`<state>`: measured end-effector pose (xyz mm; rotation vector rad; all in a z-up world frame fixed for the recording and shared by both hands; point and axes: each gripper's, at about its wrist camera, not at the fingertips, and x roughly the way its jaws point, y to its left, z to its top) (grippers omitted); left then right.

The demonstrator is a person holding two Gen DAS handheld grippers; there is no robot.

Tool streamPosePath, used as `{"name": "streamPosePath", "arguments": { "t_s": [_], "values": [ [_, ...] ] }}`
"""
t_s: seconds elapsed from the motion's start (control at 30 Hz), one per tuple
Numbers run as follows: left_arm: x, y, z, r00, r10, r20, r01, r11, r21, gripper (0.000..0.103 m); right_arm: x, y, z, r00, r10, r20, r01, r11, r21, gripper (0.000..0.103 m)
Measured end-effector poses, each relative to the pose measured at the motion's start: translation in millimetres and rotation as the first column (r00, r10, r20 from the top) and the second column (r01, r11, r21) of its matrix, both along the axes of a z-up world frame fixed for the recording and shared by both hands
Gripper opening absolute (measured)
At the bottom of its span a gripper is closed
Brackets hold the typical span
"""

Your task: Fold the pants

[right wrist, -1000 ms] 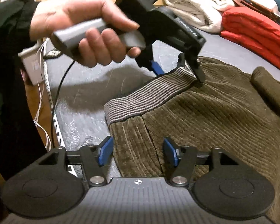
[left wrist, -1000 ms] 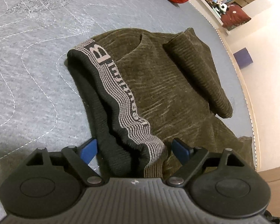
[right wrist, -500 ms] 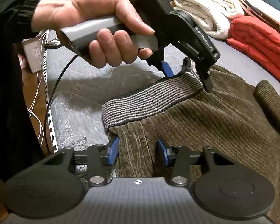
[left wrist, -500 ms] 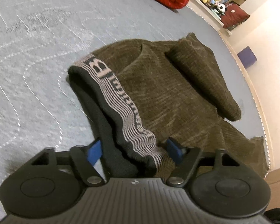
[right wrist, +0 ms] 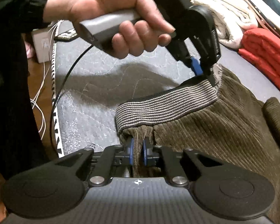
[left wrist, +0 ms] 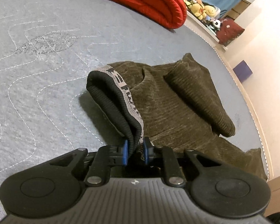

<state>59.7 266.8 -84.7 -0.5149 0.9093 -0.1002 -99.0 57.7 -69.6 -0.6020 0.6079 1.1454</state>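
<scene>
Olive corduroy pants (left wrist: 177, 100) lie bunched on the grey quilted mattress (left wrist: 37, 93). We count one garment and two grippers. Our left gripper (left wrist: 134, 152) clamps the striped waistband (right wrist: 166, 108) at its far end; our right gripper (right wrist: 137, 153) pinches corduroy just below the waistband's near end, likely to lift it taut and straighten the pants.

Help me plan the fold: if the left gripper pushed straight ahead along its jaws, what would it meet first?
The left gripper is shut on the striped waistband, so going straight on would likely just bunch that band and the brown pants beyond it.
</scene>
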Motion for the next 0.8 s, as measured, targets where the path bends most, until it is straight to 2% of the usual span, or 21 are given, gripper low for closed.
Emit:
{"name": "streamPosePath", "arguments": {
  "t_s": [0.1, 0.17, 0.2, 0.23, 0.33, 0.4, 0.43, 0.5, 0.57, 0.6, 0.63, 0.7, 0.73, 0.8],
  "values": [
    [-0.2, 6.8, -10.7, 0.999, 0.006, -0.051, -0.007, 1.000, -0.026, 0.033, 5.9, 2.4, 0.3, 0.999, -0.015, -0.042, 0.015, 1.000, -0.007, 0.015],
    [-0.7, 15.4, -18.2, 0.996, 0.010, -0.084, -0.016, 0.997, -0.078, 0.043, 9.5, -0.3, 1.9, 0.997, -0.042, -0.069, 0.042, 0.999, 0.005, 0.020],
    [-0.6, 19.1, -19.9, 0.996, 0.009, -0.090, -0.019, 0.995, -0.102, 0.048, 10.1, -2.4, 2.4, 0.996, -0.052, -0.075, 0.053, 0.999, 0.012, 0.031],
    [0.1, 21.5, -20.9, 0.995, 0.005, -0.096, -0.017, 0.993, -0.116, 0.053, 11.0, -5.8, 2.0, 0.995, -0.053, -0.089, 0.055, 0.998, 0.022, 0.037],
    [3.2, 21.1, -23.7, 0.994, -0.023, -0.104, 0.009, 0.991, -0.134, 0.058, 7.6, -12.1, -2.9, 0.994, -0.031, -0.106, 0.034, 0.999, 0.023, 0.053],
    [6.2, 15.0, -25.3, 0.993, -0.050, -0.104, 0.034, 0.988, -0.151, 0.058, 1.8, -12.4, -5.4, 0.997, -0.007, -0.072, 0.008, 1.000, 0.013, 0.056],
    [7.0, 10.8, -25.2, 0.993, -0.061, -0.102, 0.045, 0.988, -0.148, 0.066, -0.1, -11.9, -5.7, 0.998, 0.000, -0.055, 0.001, 1.000, 0.010, 0.058],
    [9.0, 2.0, -23.5, 0.992, -0.088, -0.094, 0.075, 0.988, -0.132, 0.076, 2.2, -10.3, -5.3, 0.998, -0.006, -0.061, 0.006, 1.000, 0.009, 0.058],
    [10.8, -6.7, -22.6, 0.990, -0.112, -0.087, 0.103, 0.989, -0.102, 0.080, 6.8, -8.8, -4.9, 0.998, -0.018, -0.067, 0.018, 1.000, 0.008, 0.055],
    [11.7, -10.4, -22.9, 0.989, -0.119, -0.087, 0.112, 0.990, -0.085, 0.081, 8.0, -7.9, -5.0, 0.998, -0.022, -0.060, 0.022, 1.000, 0.005, 0.048],
    [12.4, -14.0, -23.5, 0.989, -0.124, -0.084, 0.119, 0.990, -0.070, 0.081, 8.4, -7.6, -5.1, 0.998, -0.021, -0.052, 0.021, 1.000, 0.003, 0.046],
    [14.3, -17.7, -23.7, 0.991, -0.111, -0.077, 0.108, 0.993, -0.042, 0.076, 8.2, -8.0, -5.0, 0.999, -0.014, -0.043, 0.014, 1.000, 0.000, 0.038],
    [14.9, -18.5, -23.4, 0.992, -0.098, -0.078, 0.097, 0.995, -0.024, 0.063, 7.4, -7.9, -5.0, 0.999, -0.006, -0.035, 0.006, 1.000, -0.002, 0.032],
    [16.6, -20.7, -19.0, 0.994, -0.072, -0.080, 0.078, 0.995, 0.064, 0.039, 4.3, -6.0, -3.6, 1.000, 0.012, -0.022, -0.012, 1.000, -0.003, 0.022]
  ]
}}
